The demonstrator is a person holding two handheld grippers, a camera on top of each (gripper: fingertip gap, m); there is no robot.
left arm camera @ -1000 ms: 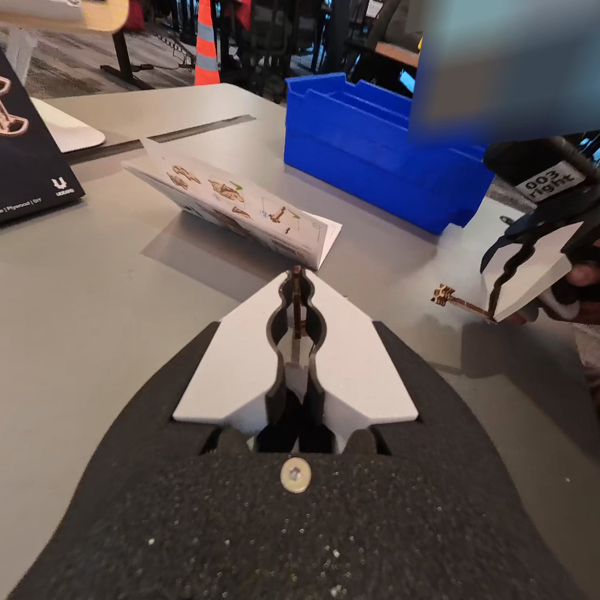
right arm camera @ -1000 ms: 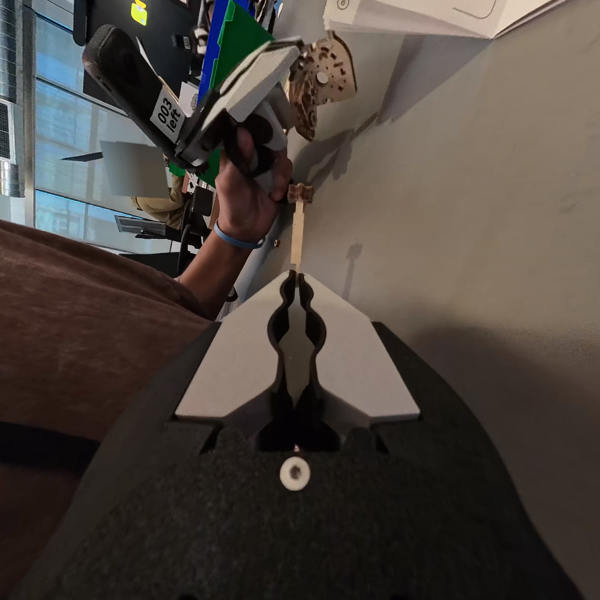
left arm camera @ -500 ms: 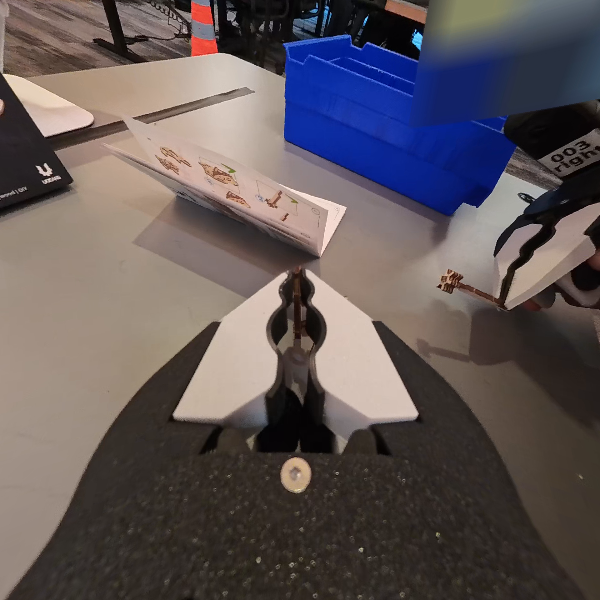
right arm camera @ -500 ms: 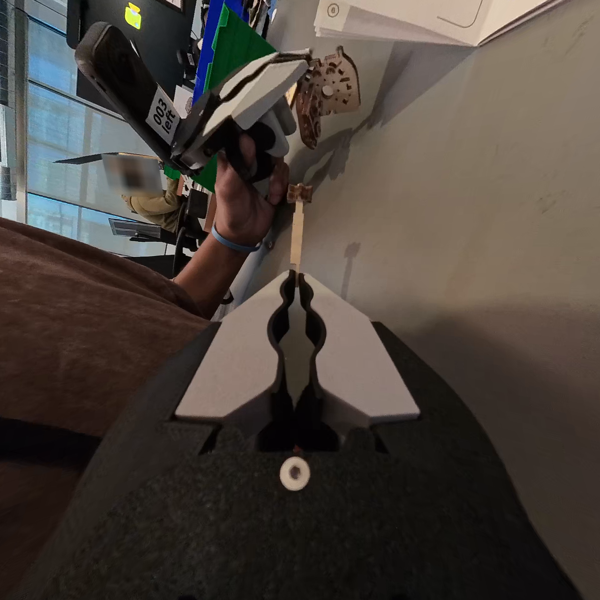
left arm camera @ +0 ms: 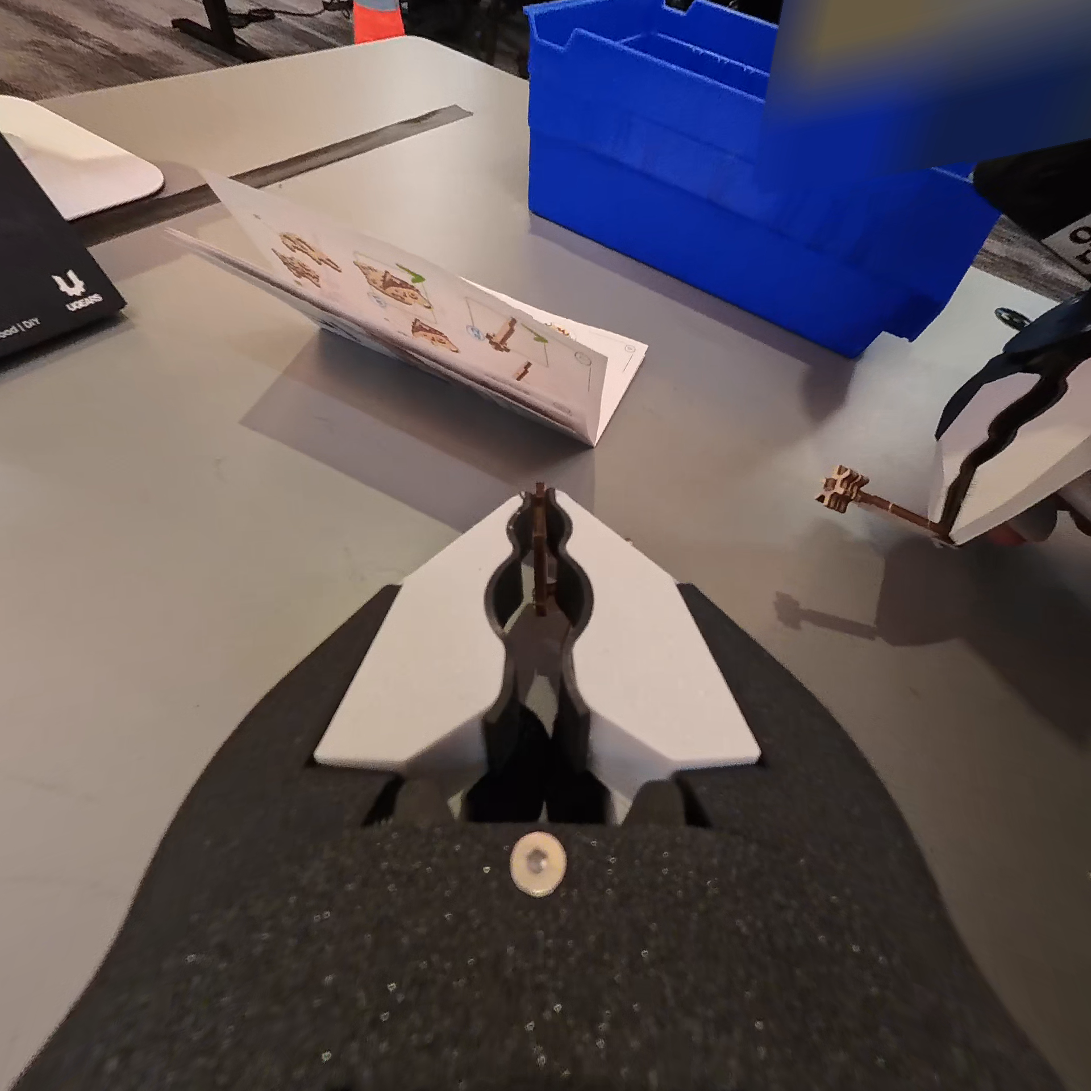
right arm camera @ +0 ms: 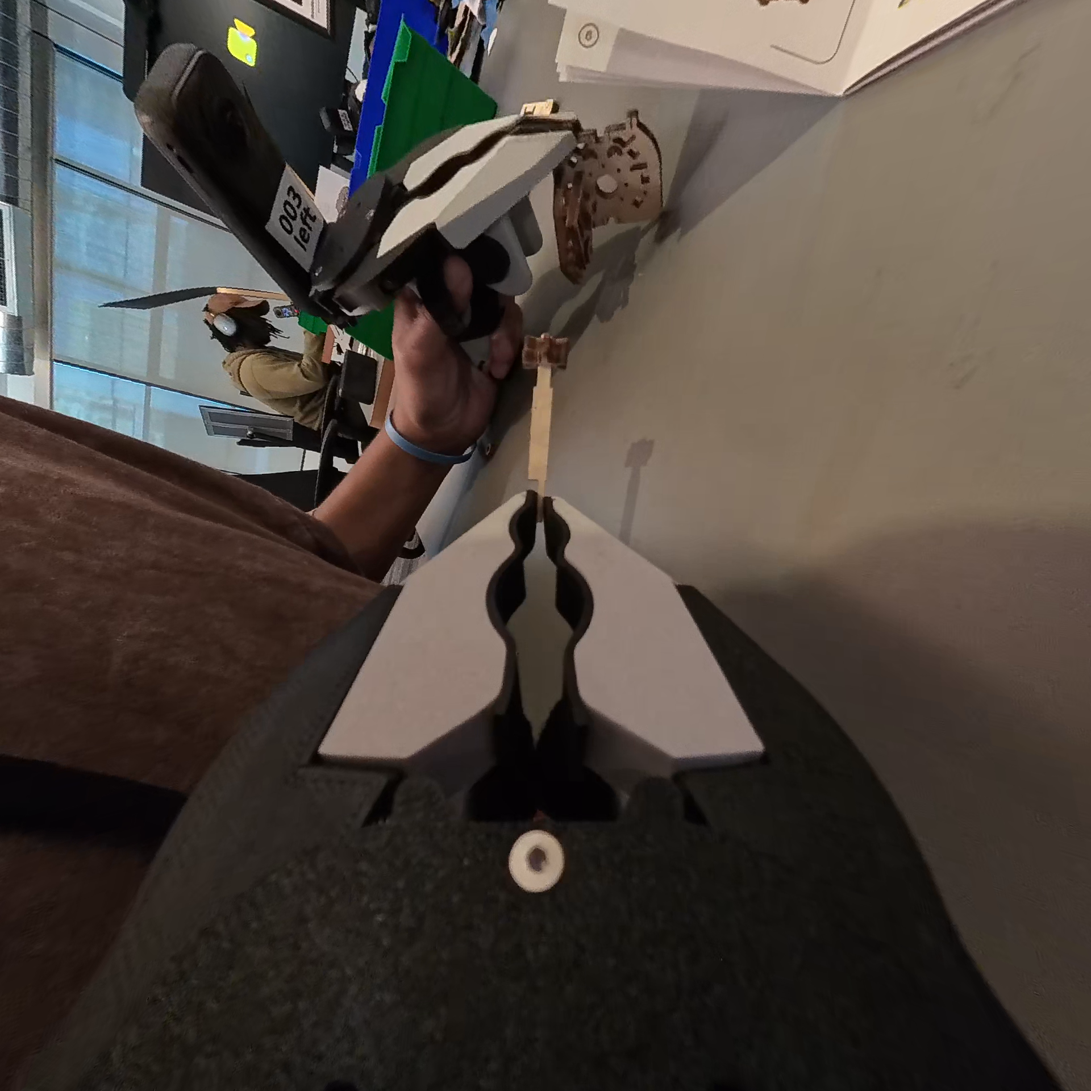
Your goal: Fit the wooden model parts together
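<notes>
My left gripper (left arm camera: 538, 502) is shut on a flat wooden plate, seen edge-on (left arm camera: 538, 549) in its own view. In the right wrist view the same plate (right arm camera: 608, 189) shows as a perforated cut-out piece hanging from the left gripper (right arm camera: 561, 133) above the table. My right gripper (right arm camera: 538, 502) is shut on a thin wooden stick (right arm camera: 540, 425) with a toothed block (right arm camera: 546, 352) at its far end. In the left wrist view the right gripper (left arm camera: 944, 534) holds that stick (left arm camera: 885, 508) out to the left, above the table, apart from the plate.
A folded instruction sheet (left arm camera: 425, 319) lies ahead of the left gripper. A blue bin (left arm camera: 738, 165) stands at the back right. A black box (left arm camera: 41, 265) and a white pad (left arm camera: 77, 159) are at the left. A person sits far off (right arm camera: 265, 360). One gripper's finger ends stand about 15 cm off the other's.
The left gripper has moved forward and lower toward the sheet, with its plate. The right gripper with the stick has stayed about level at the right side.
</notes>
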